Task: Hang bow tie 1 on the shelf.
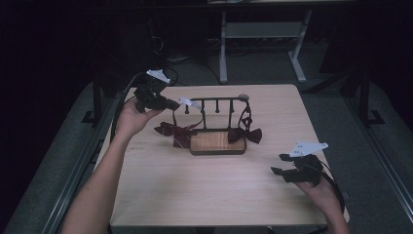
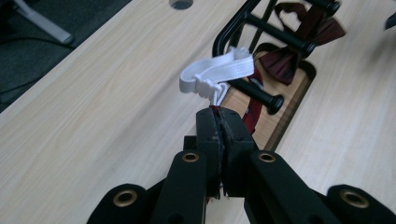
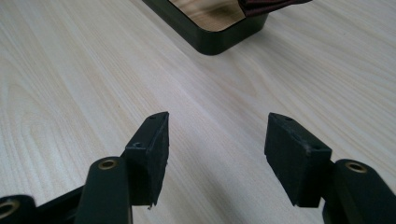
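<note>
A black peg rack [image 1: 216, 100] stands on a wooden base [image 1: 216, 142] at the middle of the table. One dark red bow tie [image 1: 245, 134] hangs at the rack's right end. A second dark red bow tie [image 1: 171, 129] droops beside the left end of the base. My left gripper [image 1: 175, 103] is at the rack's left end, shut on that bow tie's white elastic strap [image 1: 187, 102]. In the left gripper view the strap [image 2: 219, 70] loops just above a black peg [image 2: 261, 95], pinched between the shut jaws [image 2: 223, 114]. My right gripper [image 1: 278, 164] rests low at the front right, open and holding nothing [image 3: 217, 140].
The light wooden table [image 1: 195, 195] has a round cable hole [image 1: 243, 97] behind the rack. A corner of the rack's base [image 3: 210, 32] lies ahead of the right gripper. A white desk frame [image 1: 223, 48] stands on the dark floor beyond the table.
</note>
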### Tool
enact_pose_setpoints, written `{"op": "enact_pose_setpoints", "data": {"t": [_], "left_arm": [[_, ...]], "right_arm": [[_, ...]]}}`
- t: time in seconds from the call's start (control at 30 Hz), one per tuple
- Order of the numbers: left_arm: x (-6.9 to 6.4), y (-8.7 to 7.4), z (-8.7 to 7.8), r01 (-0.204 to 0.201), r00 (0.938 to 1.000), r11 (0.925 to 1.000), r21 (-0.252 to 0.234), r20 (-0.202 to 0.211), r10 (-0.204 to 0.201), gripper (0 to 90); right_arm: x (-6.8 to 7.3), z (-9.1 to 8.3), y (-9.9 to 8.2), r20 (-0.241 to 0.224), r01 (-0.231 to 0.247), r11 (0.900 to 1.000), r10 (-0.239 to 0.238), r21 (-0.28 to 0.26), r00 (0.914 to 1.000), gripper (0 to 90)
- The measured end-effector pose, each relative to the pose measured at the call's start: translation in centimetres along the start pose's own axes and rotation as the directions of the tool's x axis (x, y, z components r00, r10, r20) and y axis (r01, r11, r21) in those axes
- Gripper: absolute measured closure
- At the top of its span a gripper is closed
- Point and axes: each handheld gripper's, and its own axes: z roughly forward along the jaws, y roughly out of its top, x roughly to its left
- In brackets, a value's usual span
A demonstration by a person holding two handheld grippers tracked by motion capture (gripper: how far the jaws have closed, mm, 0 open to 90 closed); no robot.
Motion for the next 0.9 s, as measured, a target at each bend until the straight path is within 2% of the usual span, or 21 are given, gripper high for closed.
{"op": "enact_pose_setpoints", "data": {"t": [0.4,0.43,0.53,0.8,0.9], "left_arm": [[0.4,-1.0,0.8,0.016,0.9998,0.9998,0.014,0.008,-0.016,89.6],[0.5,-1.3,0.9,0.03,0.9995,0.9995,0.009,0.011,-0.03,89.6],[0.6,-1.4,0.9,0.021,0.9998,0.9995,0.025,0.006,-0.021,89.2],[0.3,-1.5,0.7,0.01,0.9999,0.9997,0.021,-0.003,-0.01,85.3],[0.4,-2.0,0.7,0.019,0.9998,0.9997,0.014,0.001,-0.019,83.9]], "right_arm": [[0.0,0.0,0.0,0.0,-0.002,1.0,0.002,0.0,1.0,39.5],[0.0,0.0,0.0,0.001,-0.003,1.0,0.003,0.001,1.0,39.6],[0.0,-0.1,0.0,0.001,-0.008,1.0,0.008,0.004,1.0,39.5],[-0.1,0.0,-0.1,0.002,-0.006,1.0,0.006,0.006,1.0,39.3],[-0.2,0.0,-0.1,0.007,-0.008,1.0,0.008,0.002,0.9999,38.9]]}}
